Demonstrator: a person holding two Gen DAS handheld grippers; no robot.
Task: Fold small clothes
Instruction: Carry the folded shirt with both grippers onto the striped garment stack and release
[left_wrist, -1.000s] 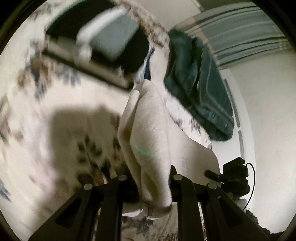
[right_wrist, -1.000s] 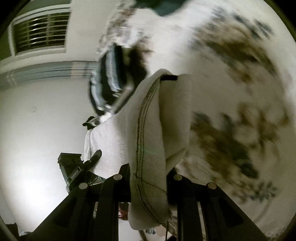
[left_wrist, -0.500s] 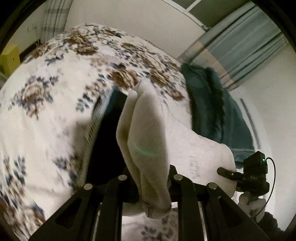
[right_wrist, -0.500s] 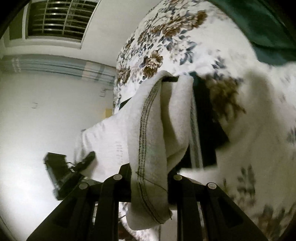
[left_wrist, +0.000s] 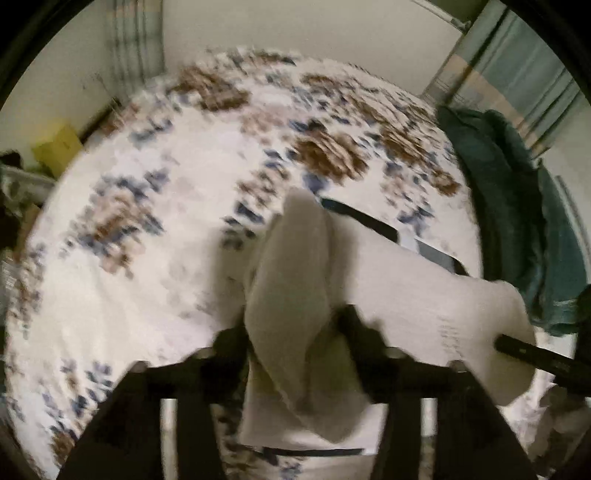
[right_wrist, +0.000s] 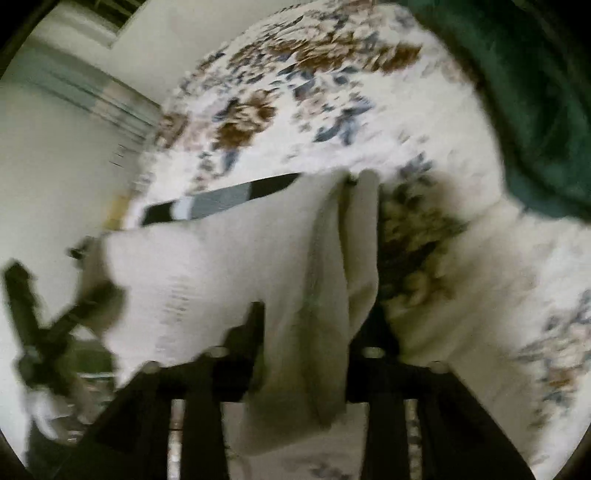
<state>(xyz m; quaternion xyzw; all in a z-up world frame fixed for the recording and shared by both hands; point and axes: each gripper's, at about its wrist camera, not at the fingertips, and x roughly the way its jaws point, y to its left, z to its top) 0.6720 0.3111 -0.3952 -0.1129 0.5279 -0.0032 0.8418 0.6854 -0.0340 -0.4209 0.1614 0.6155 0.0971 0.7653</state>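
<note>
Since half a second ago both views have swung: the floral bedspread (left_wrist: 155, 236) now fills most of the left wrist view, and the dark striped garment (left_wrist: 373, 225), which then stood as a broad dark patch just left of the cloth, shows only as a thin black band with a grey stripe peeking out behind the cloth's far edge. In the right wrist view the same garment (right_wrist: 221, 201) has gone from a dark mass to the right of the cloth to a narrow black-and-grey strip on its left, lying flat on the bedspread (right_wrist: 461, 295). Both pictures are more blurred than before.

The left gripper (left_wrist: 295, 332) keeps its fingers nearly closed, pinching a bunched corner of the white cloth (left_wrist: 291, 288), which folds up between them and hangs down near the camera. From there the white cloth stretches right to the right gripper (left_wrist: 532, 354), whose dark finger tip meets the cloth's other corner.

The right gripper (right_wrist: 308, 332) likewise stays narrowly closed on a gathered edge of the white cloth (right_wrist: 229, 280), its seam running up between the fingers. The cloth is spread taut between the two grippers, above the bedspread; the left gripper (right_wrist: 62, 321) appears at the far left, blurred. A dark green blanket (left_wrist: 517, 199) lies bunched at the right side of the bed.
</note>
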